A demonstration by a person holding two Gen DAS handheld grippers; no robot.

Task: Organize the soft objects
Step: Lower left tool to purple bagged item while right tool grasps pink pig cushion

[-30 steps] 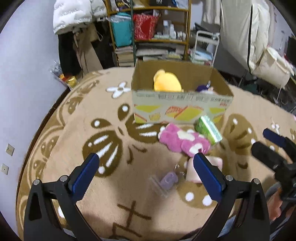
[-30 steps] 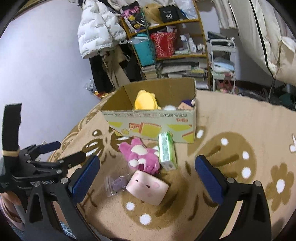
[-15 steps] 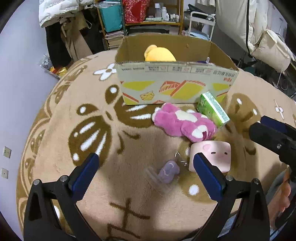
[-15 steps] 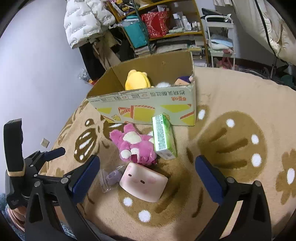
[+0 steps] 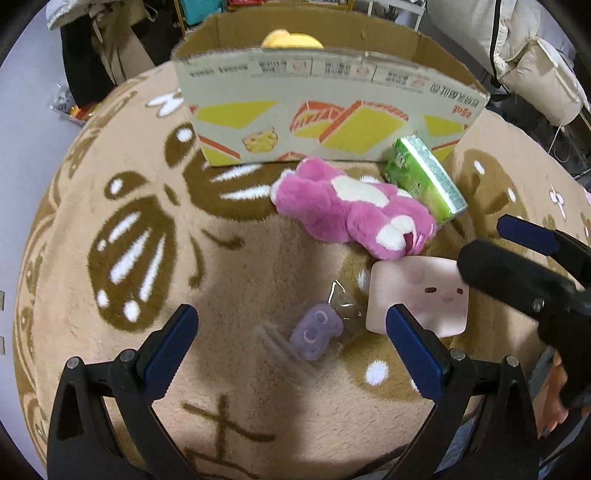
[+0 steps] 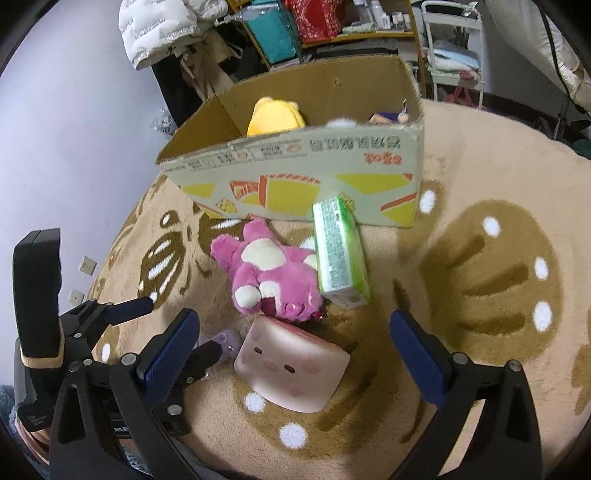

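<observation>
On the rug lie a pink plush bear, a pale pink pig-face cushion, a small purple toy in a clear bag and a green tissue pack. Behind them stands an open cardboard box holding a yellow plush. My left gripper is open low over the purple toy. My right gripper hovers open just above the pig cushion.
Shelves with bags and books, a white padded jacket and a wall lie behind the box. The brown-patterned rug spreads to the right. More small toys sit in the box's right corner.
Both grippers have moved forward and down toward the toys on the rug. The box and toys now look larger and closer. Nothing on the rug has shifted.
</observation>
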